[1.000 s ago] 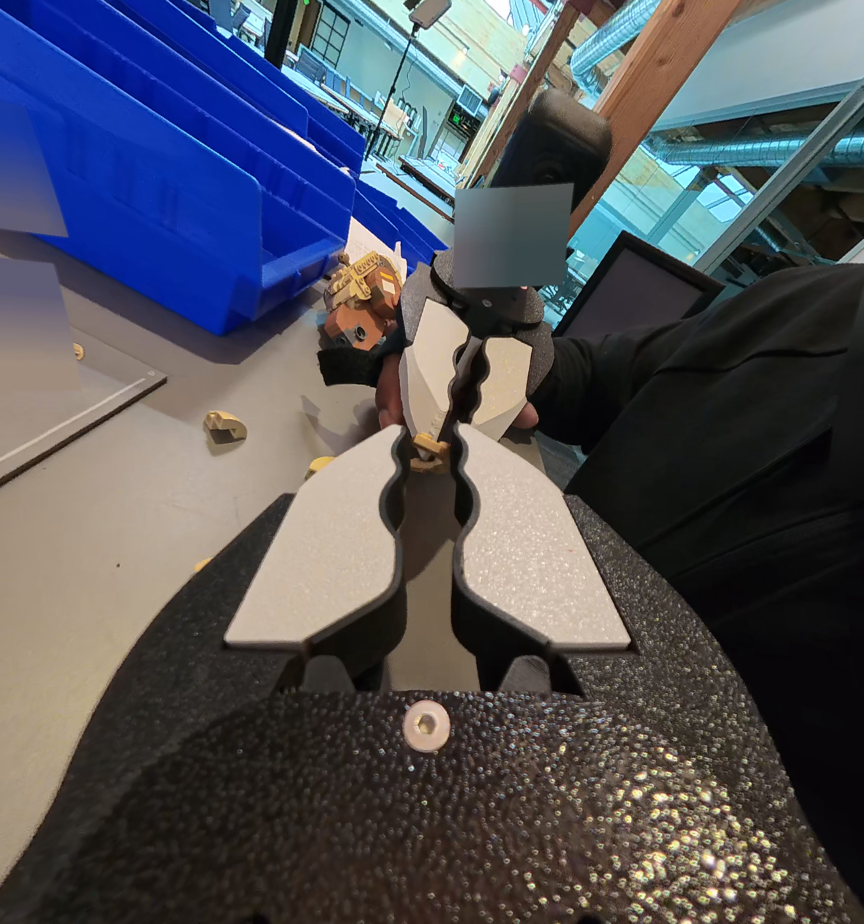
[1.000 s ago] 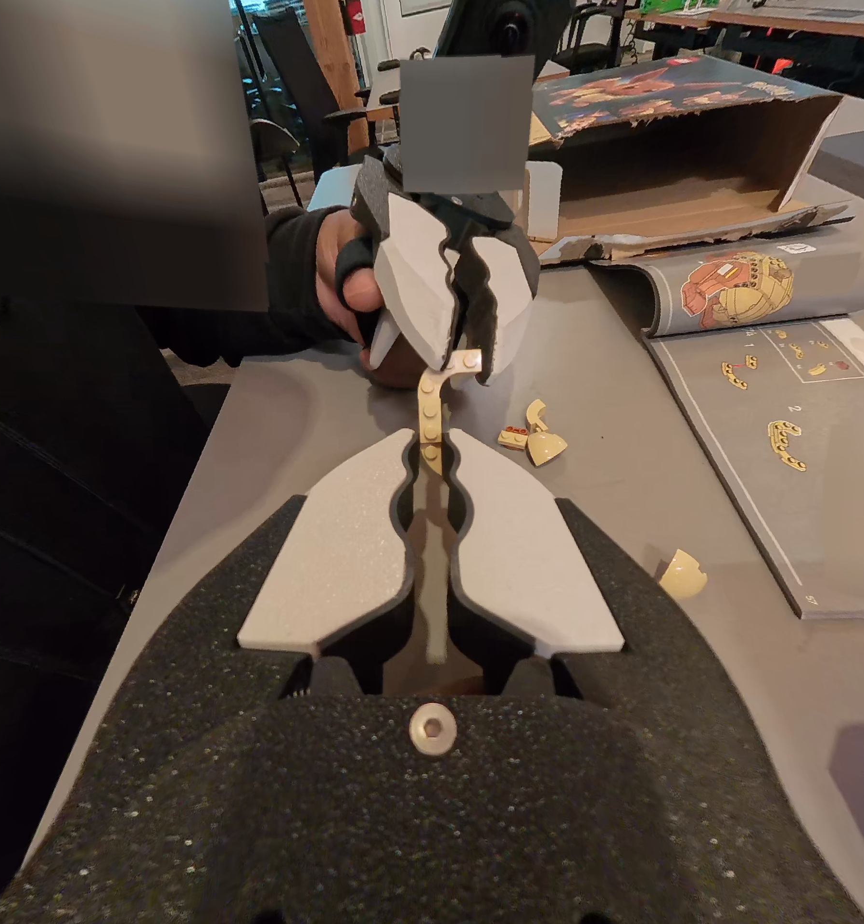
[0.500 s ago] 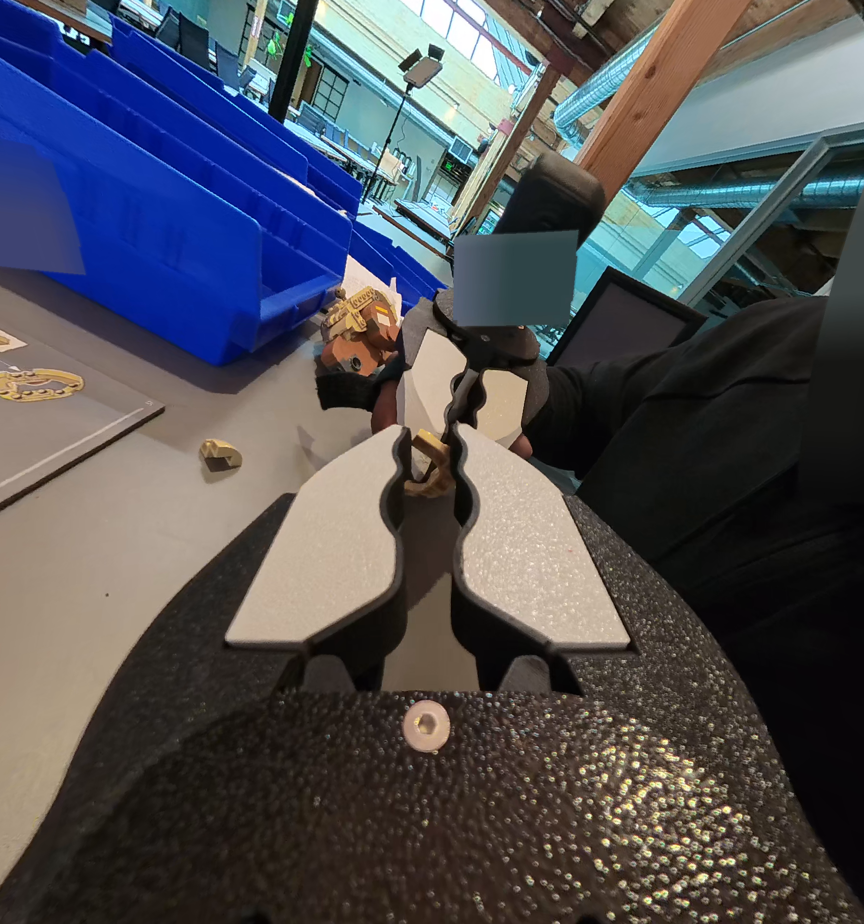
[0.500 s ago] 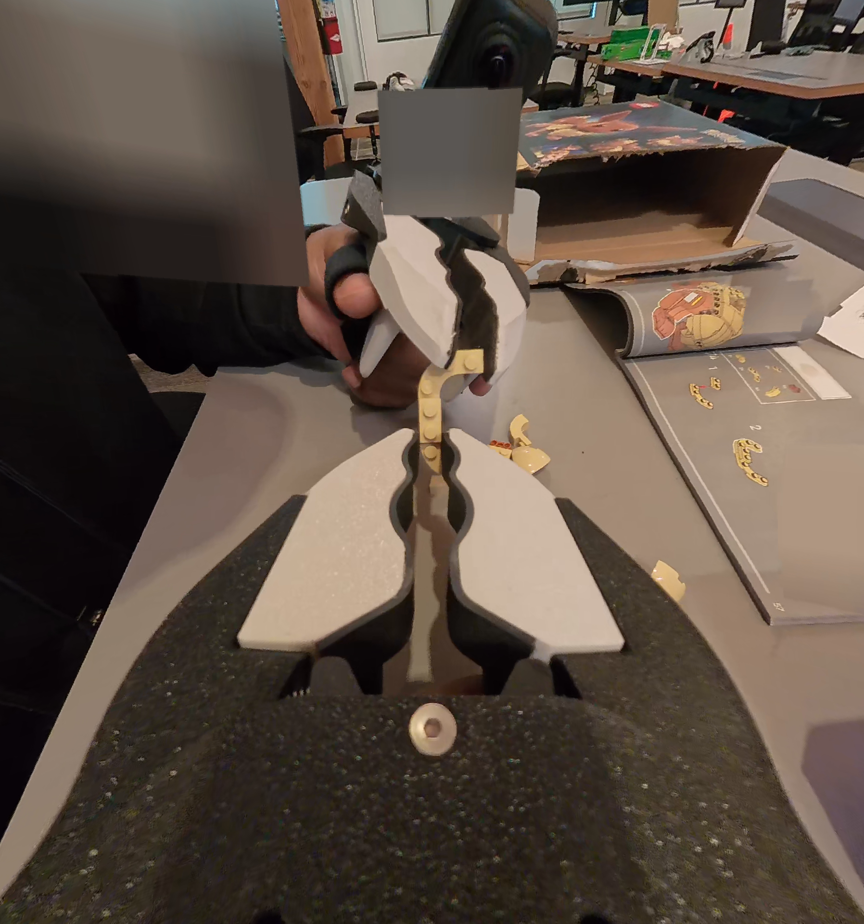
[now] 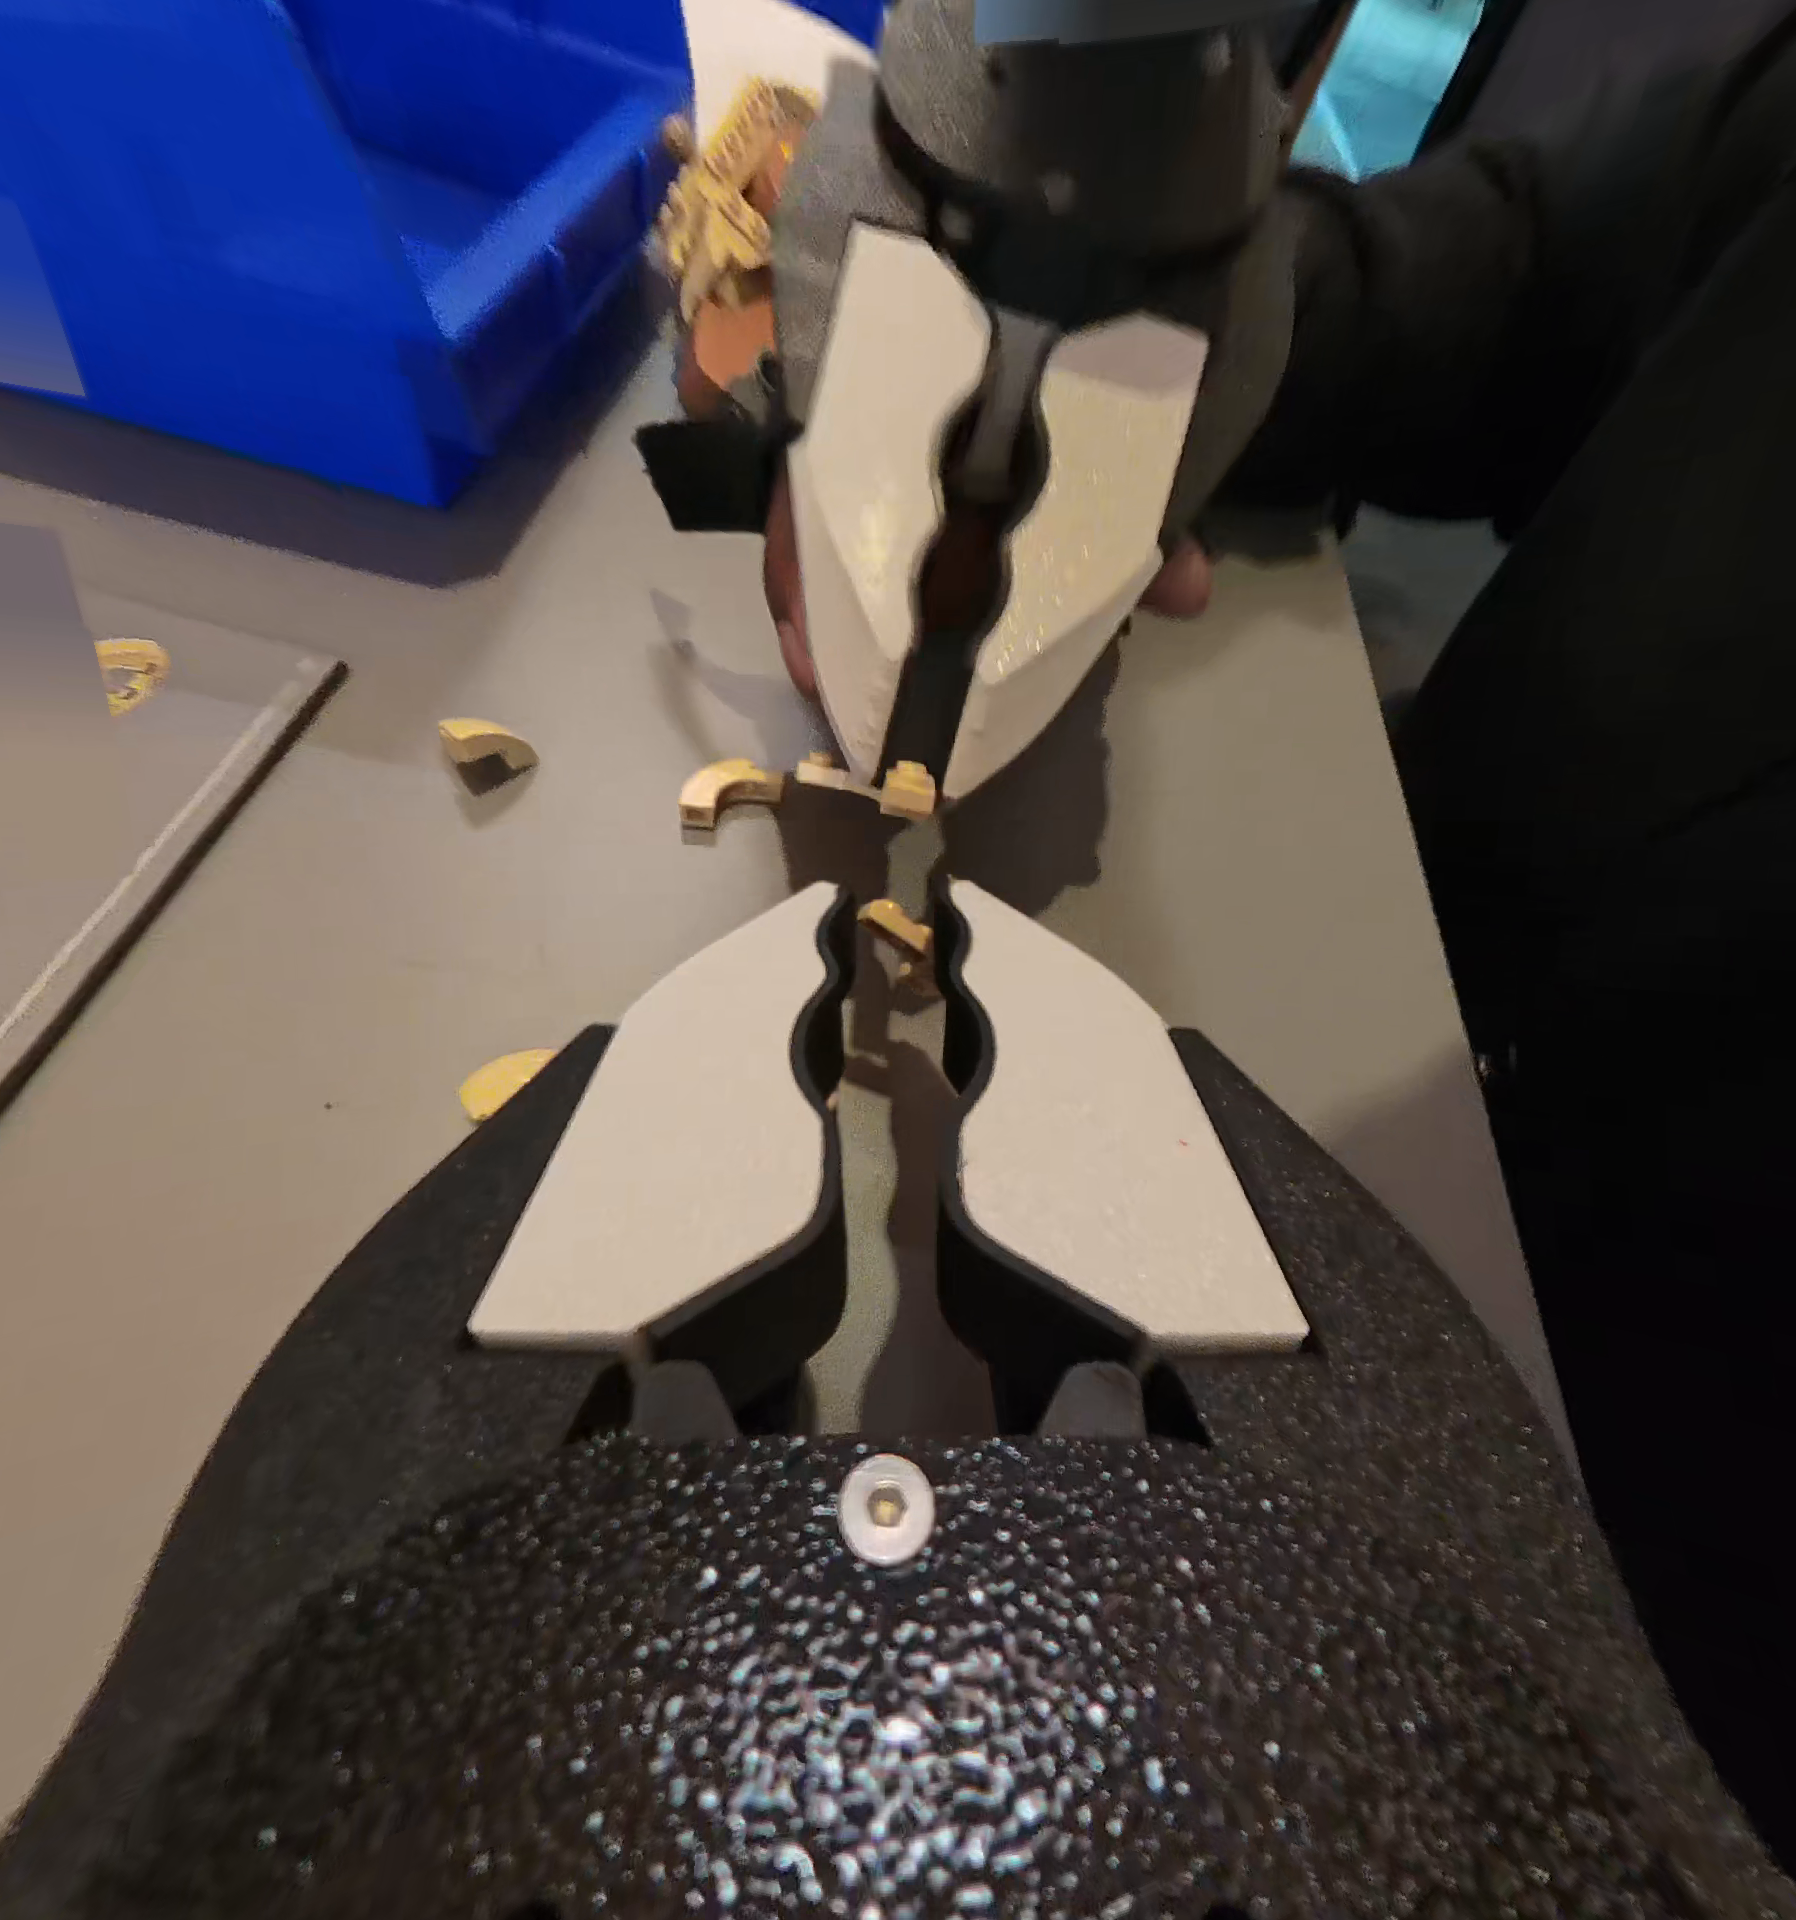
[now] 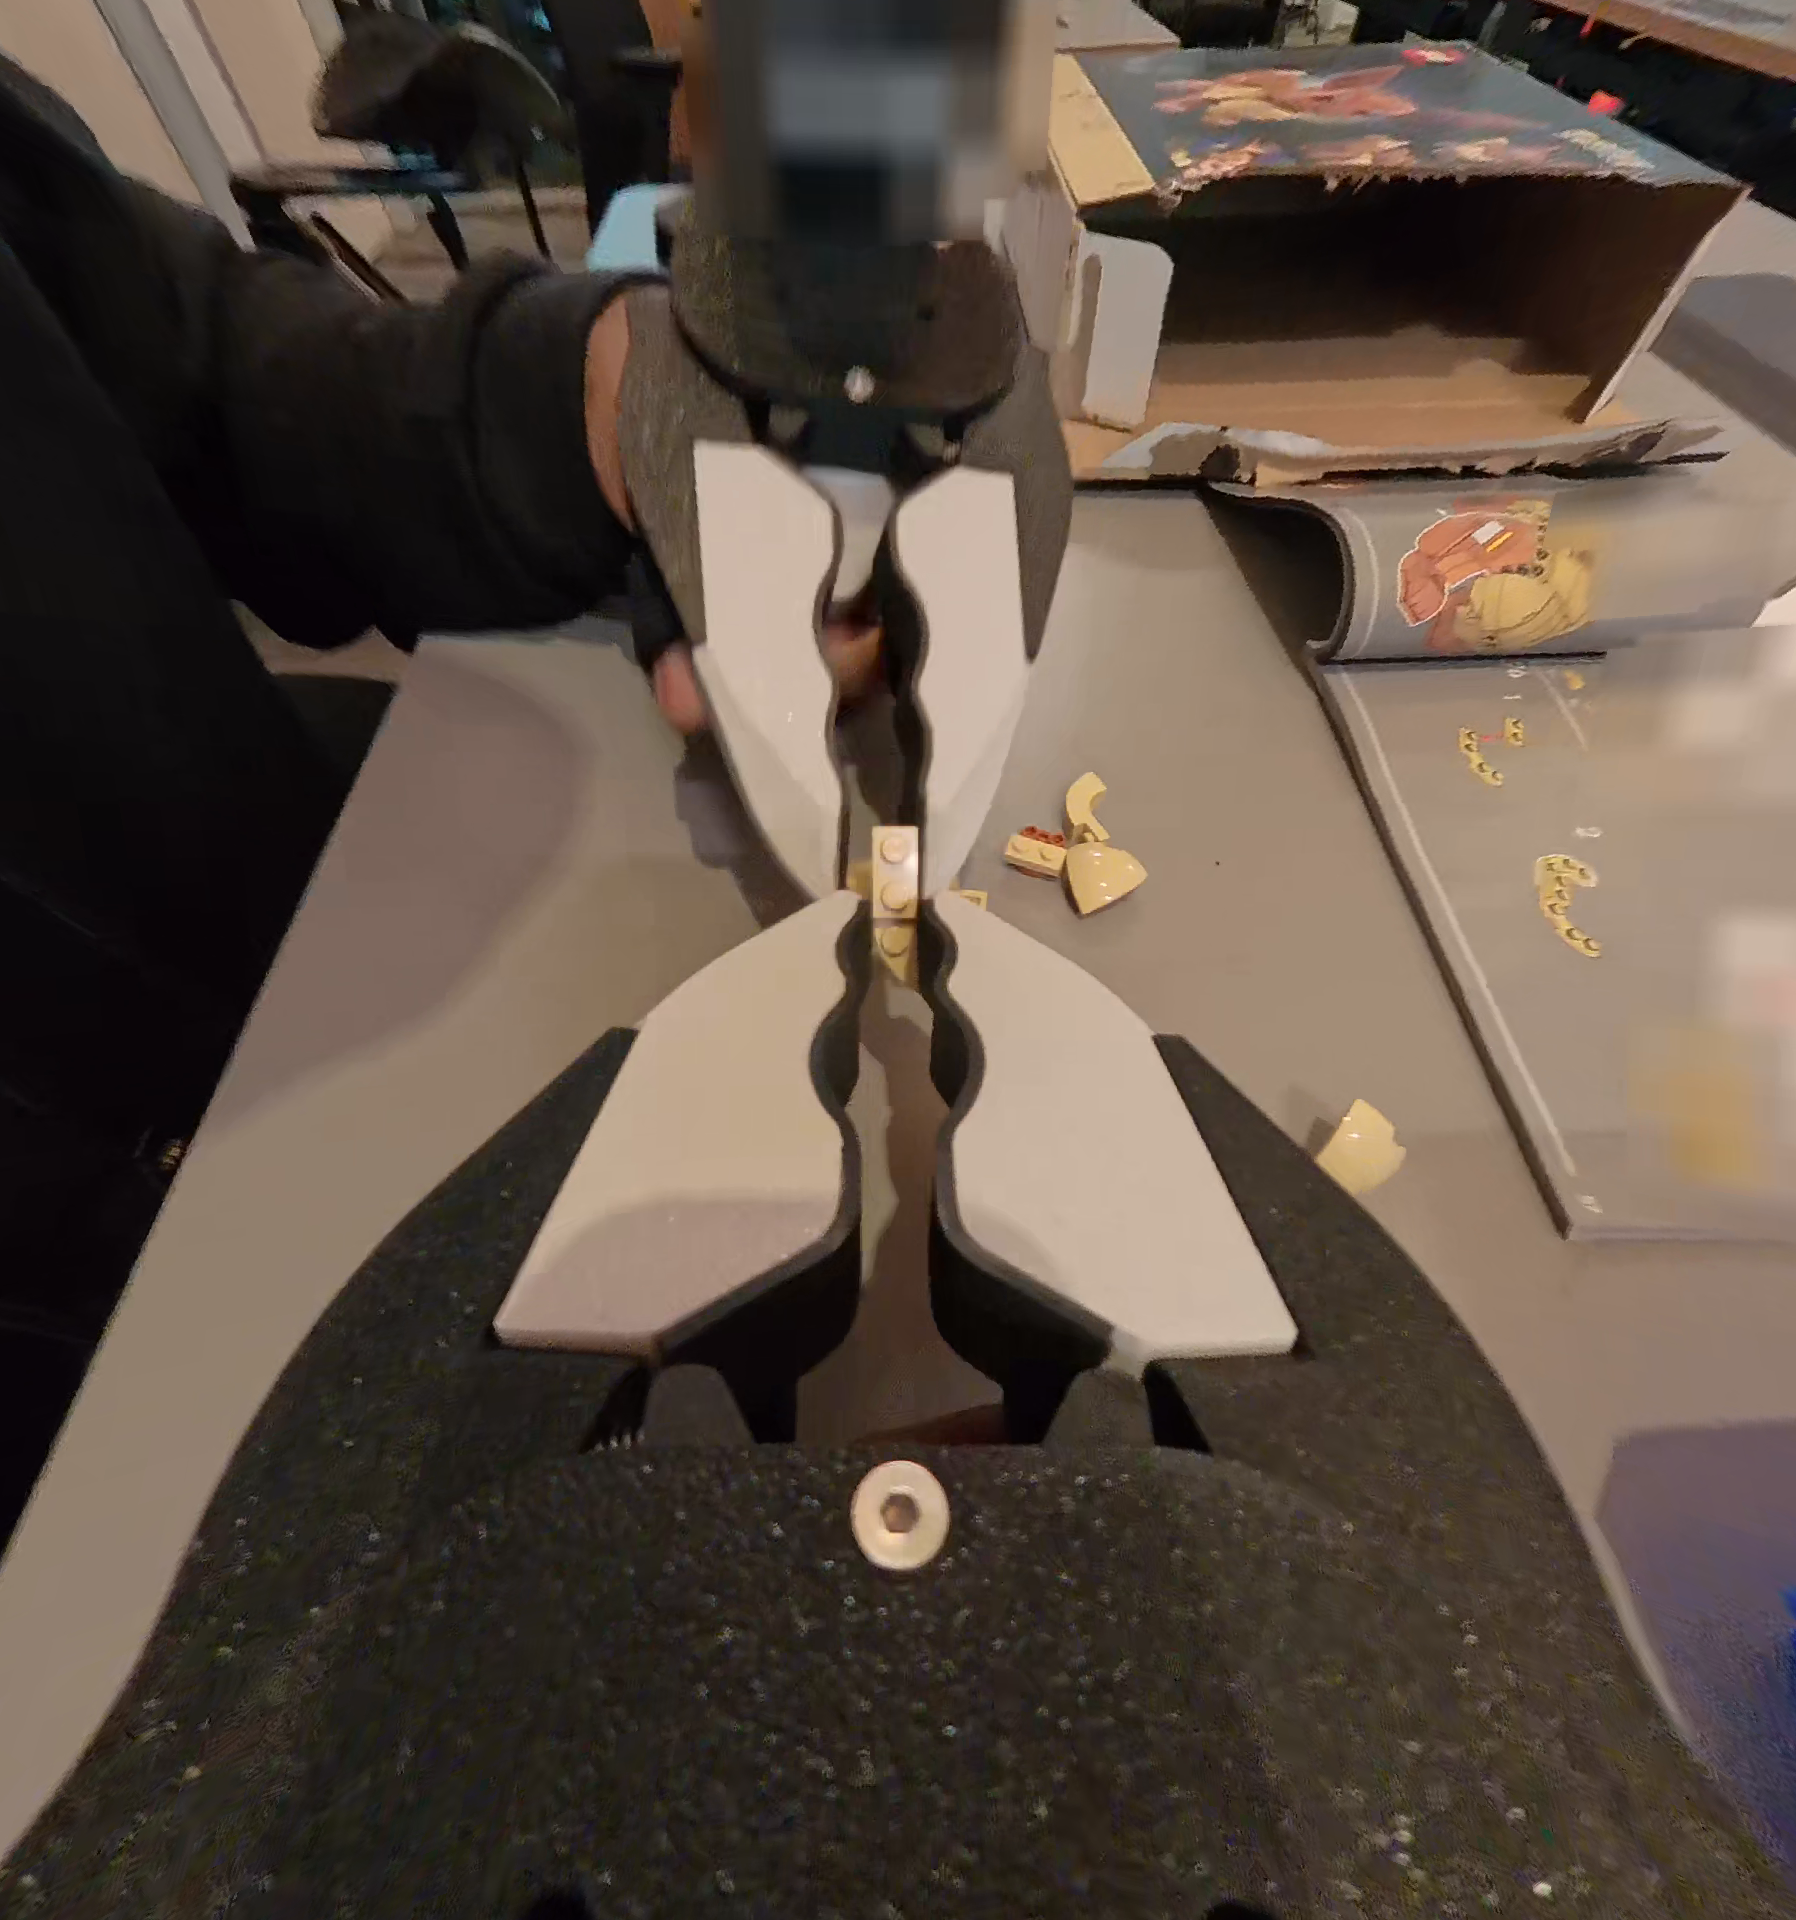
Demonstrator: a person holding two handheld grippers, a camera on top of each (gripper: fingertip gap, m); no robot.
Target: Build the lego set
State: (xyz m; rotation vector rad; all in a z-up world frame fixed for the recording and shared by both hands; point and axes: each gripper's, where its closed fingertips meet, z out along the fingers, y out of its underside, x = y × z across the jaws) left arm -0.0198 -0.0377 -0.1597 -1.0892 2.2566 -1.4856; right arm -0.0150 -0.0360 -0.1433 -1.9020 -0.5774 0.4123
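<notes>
My left gripper (image 5: 889,899) is shut on a small tan piece (image 5: 899,935), which sits tilted between its tips, low over the grey table (image 5: 250,1039). My right gripper (image 6: 894,909) is shut on a narrow tan studded plate (image 6: 894,883) that sticks out past its tips. In the left wrist view the right gripper (image 5: 909,774) faces me, tips down, with the plate (image 5: 863,790) across them, a short way beyond my left tips. In the right wrist view the left gripper (image 6: 878,862) points down just behind the plate, almost tip to tip.
Loose tan pieces lie on the table (image 5: 483,748) (image 5: 712,805) (image 6: 1102,878) (image 6: 1356,1143). Blue bins (image 5: 250,260) and a brown-and-tan model (image 5: 728,260) stand behind. An open booklet (image 6: 1600,883) and a torn cardboard box (image 6: 1393,312) lie right. A person's black sleeves hold both grippers. My left and right fingertips are right by each other.
Both grippers have tipped down toward the table and now meet tip to tip low over it. Each still holds its tan piece. The plate now points straight ahead from the right tips.
</notes>
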